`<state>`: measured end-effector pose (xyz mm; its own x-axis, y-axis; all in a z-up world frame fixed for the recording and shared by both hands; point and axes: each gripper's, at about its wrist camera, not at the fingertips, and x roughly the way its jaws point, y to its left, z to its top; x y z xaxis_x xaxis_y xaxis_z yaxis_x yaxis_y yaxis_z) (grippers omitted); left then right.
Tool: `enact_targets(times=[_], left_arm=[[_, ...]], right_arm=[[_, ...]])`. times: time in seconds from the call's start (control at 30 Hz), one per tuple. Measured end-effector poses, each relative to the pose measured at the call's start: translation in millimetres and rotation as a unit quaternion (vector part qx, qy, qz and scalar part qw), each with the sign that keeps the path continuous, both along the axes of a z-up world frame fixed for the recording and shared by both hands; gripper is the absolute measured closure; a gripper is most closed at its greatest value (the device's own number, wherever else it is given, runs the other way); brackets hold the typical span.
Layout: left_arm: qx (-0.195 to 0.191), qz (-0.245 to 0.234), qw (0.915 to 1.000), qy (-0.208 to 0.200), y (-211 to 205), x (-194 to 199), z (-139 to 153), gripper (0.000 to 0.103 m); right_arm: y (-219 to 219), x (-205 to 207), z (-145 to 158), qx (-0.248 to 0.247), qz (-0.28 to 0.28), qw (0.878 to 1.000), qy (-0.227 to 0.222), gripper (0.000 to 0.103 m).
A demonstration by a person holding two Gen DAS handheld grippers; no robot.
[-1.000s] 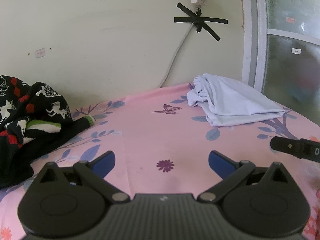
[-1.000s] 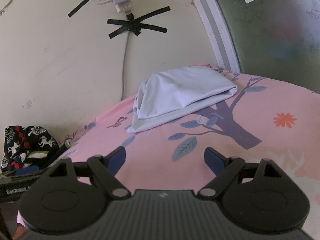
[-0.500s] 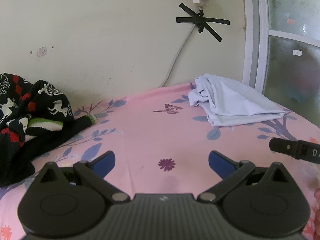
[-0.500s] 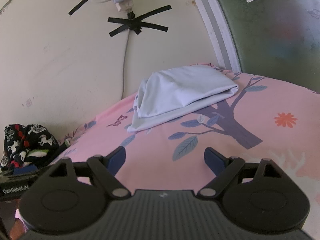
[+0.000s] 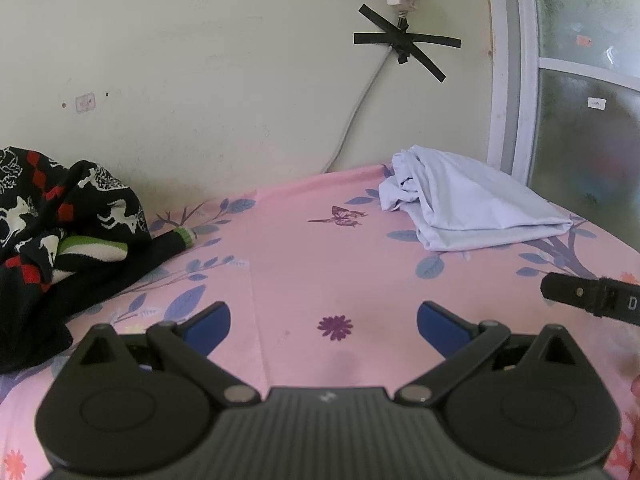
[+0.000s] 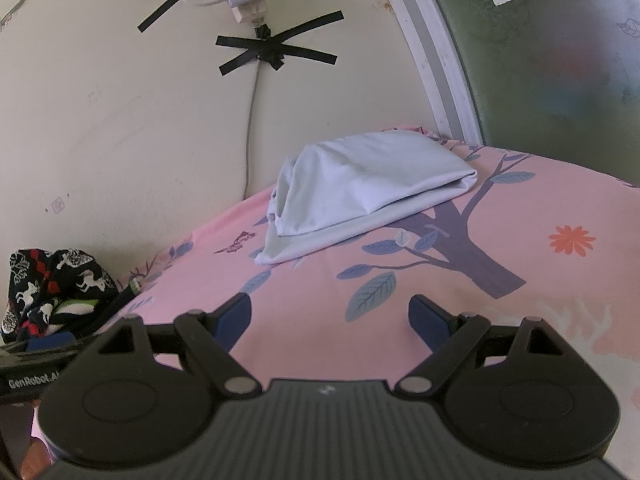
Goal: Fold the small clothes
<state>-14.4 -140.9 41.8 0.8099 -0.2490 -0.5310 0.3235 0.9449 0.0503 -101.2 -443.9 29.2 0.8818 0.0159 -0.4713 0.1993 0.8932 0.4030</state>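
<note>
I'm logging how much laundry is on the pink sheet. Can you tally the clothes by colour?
Pale blue-white, folded: 1, the pale garment near the window.
Black with red, white and green pattern, crumpled: 1 visible, the dark knit heap by the wall; more may be hidden inside it.
Total: 2 seen.

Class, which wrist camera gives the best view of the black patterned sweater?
The left wrist view: the black patterned sweater lies large and crumpled at the left, sleeve cuff showing. In the right wrist view it appears small at the far left edge, partly hidden behind the left gripper.
</note>
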Motion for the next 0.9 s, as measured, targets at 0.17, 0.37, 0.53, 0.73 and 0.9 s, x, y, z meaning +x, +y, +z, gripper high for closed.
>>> enact_targets(times=[0.17,0.37,0.53,0.73,0.9], left_arm=[[-0.001,-0.001,1.0000,0.001,0.5,0.0,0.1,0.000],[-0.003,-0.003,1.0000,-0.003,0.5,-1.0,1.1,0.000],[-0.004,-0.003,1.0000,-0.002,1.1,-0.8,1.7,0.000],[-0.005,-0.004,1.0000,-0.003,2.0,-0.5,2.1,0.000],[-0.003,-0.001,1.0000,-0.006,1.7,-1.5,2.0,0.000]], right_arm=[[0.2,-0.1,0.2,0.000,0.000,1.000,0.000,0.019],[0.2,-0.2,0.3,0.000,0.000,1.000,0.000,0.019],[0.2,-0.2,0.3,0.000,0.000,1.000,0.000,0.019],[0.0,-0.2,0.2,0.001,0.000,1.000,0.000,0.018],[-0.6,-0.3,0.3,0.001,0.000,1.000,-0.001,0.018]])
